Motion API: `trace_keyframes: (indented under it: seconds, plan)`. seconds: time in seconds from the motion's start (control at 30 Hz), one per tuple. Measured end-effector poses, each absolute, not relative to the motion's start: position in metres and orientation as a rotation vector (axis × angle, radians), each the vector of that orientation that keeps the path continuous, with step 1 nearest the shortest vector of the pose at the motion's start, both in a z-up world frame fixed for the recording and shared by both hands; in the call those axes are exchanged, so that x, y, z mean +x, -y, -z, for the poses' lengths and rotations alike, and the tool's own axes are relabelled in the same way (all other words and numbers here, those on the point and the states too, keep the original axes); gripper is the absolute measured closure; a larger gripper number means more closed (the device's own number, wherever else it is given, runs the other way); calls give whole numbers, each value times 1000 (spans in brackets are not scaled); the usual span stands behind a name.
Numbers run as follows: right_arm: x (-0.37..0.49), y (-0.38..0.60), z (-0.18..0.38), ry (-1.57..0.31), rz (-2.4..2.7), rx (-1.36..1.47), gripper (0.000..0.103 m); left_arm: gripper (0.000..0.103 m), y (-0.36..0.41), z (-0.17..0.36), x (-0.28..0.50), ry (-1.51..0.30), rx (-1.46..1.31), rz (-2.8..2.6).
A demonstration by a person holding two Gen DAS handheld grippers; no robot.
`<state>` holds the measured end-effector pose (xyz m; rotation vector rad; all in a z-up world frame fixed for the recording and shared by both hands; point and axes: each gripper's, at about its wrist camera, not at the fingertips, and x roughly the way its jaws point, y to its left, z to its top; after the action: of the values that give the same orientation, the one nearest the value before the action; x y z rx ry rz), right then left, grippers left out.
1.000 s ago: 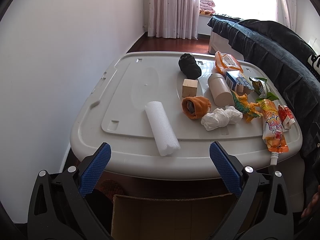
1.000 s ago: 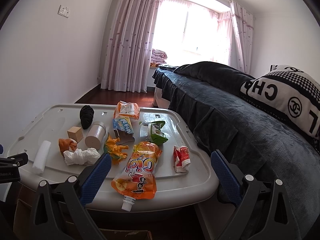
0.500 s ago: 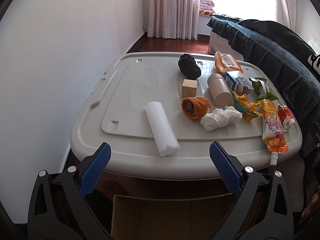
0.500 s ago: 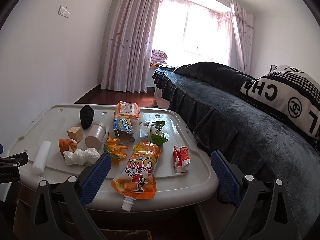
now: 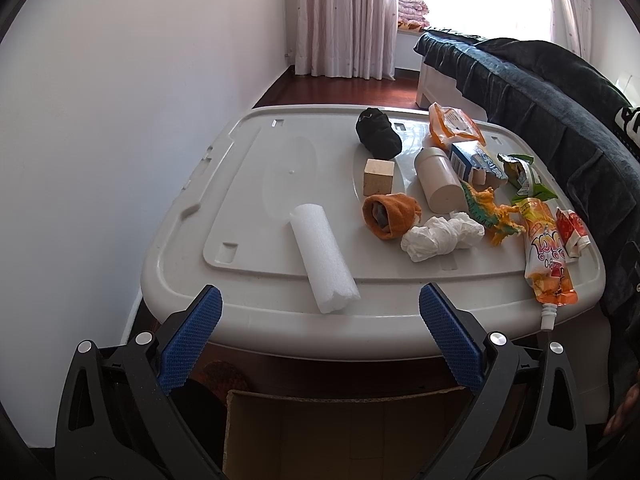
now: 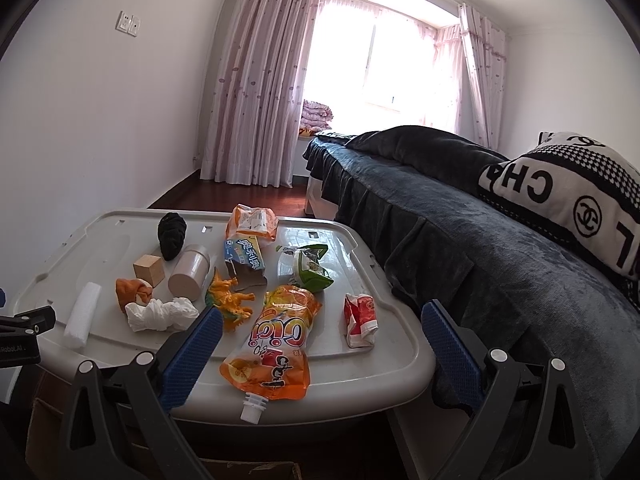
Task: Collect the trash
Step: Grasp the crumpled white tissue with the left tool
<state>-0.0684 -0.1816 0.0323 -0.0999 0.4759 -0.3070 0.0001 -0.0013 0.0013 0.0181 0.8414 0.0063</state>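
Nothing had shifted since a second earlier: I held both the left tongs (image 5: 320, 312) and right tongs (image 6: 322, 332) wide apart and empty, trash (image 6: 270, 344) untouched on the tabletop (image 5: 256, 208), collection unstarted.

bin lid (image 5: 256, 160) | ahead of left tool (image 5: 320, 320): foam roll (image 5: 322, 256), tissue wad (image 5: 440, 236), juice pouch (image 5: 548, 256), wooden block (image 5: 378, 176)

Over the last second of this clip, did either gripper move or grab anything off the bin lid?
No visible change. The left gripper and right gripper are both open and empty, and the white foam roll and orange juice pouch lie where they were on the grey plastic bin lid.
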Motion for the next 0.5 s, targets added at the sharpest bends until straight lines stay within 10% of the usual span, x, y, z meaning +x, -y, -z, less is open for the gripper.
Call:
trace_keyframes:
  seconds: [0.5]
  plan:
    - [-72, 206, -35, -471, 326, -45, 5, 9, 5, 45, 59, -903, -87, 138]
